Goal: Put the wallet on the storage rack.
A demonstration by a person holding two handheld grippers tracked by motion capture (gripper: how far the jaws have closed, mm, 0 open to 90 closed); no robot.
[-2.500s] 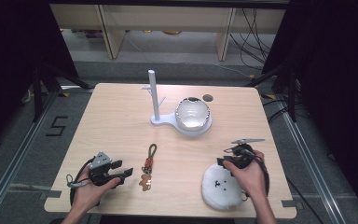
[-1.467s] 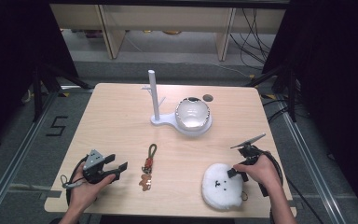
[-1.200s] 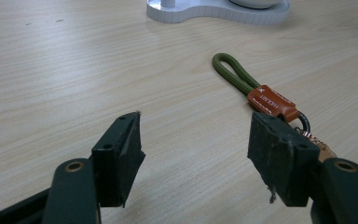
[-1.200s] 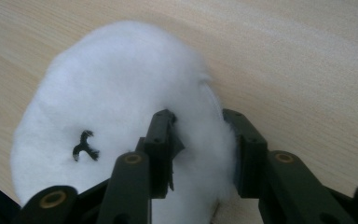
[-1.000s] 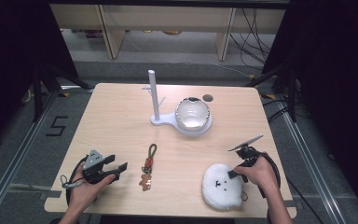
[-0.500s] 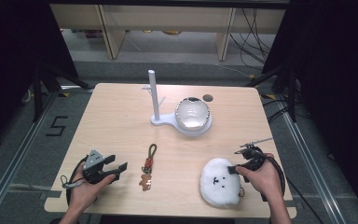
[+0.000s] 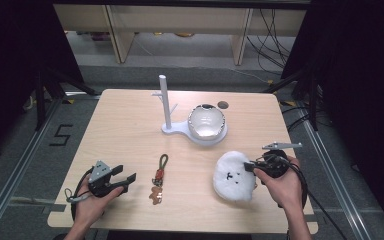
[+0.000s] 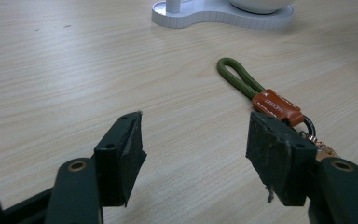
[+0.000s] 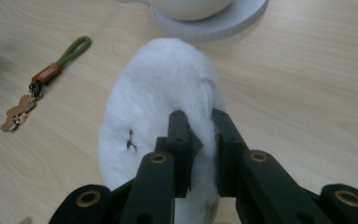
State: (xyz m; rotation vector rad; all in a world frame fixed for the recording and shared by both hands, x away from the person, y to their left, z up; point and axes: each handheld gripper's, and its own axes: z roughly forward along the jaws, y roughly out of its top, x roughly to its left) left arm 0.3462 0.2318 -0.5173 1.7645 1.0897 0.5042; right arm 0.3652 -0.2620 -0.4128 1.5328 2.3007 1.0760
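At the left of the pale wooden table [image 7: 130, 125], near its front edge, the left gripper [image 7: 122, 181] rests in the person's left hand [image 7: 87, 202], with its two black jaws spread wide and nothing between them; in the left gripper view the jaws stand well apart over bare wood. Just to the right of it lies a keychain with a green cord loop, an orange leather tag and a small brown bear-shaped charm [image 7: 159, 173] — flat on the table, the loop end pointing toward the far side and the charm toward the person. In the left gripper view the tag and ring sit just beyond the right-hand jaw, not touched by it. Farther back, near the middle of the table, stands a white plastic stand with an upright post and a flat base [image 7: 167, 107], and on the right part of that base sits a shiny round white bowl-like dome [image 7: 206, 121]; a small dark round disc [image 7: 223, 104] lies on the wood just behind it. Toward the right front is the round white fluffy plush pad with a small black stitched face [image 7: 234, 175], and the right gripper [image 7: 250, 166], held in the person's right hand [image 7: 280, 185], has its jaws clamped on the pad's right edge — the right gripper view shows both black pads pressed into the fur, with a white loop at the rim just above them. The pad hangs tilted, its gripped side raised off the table.
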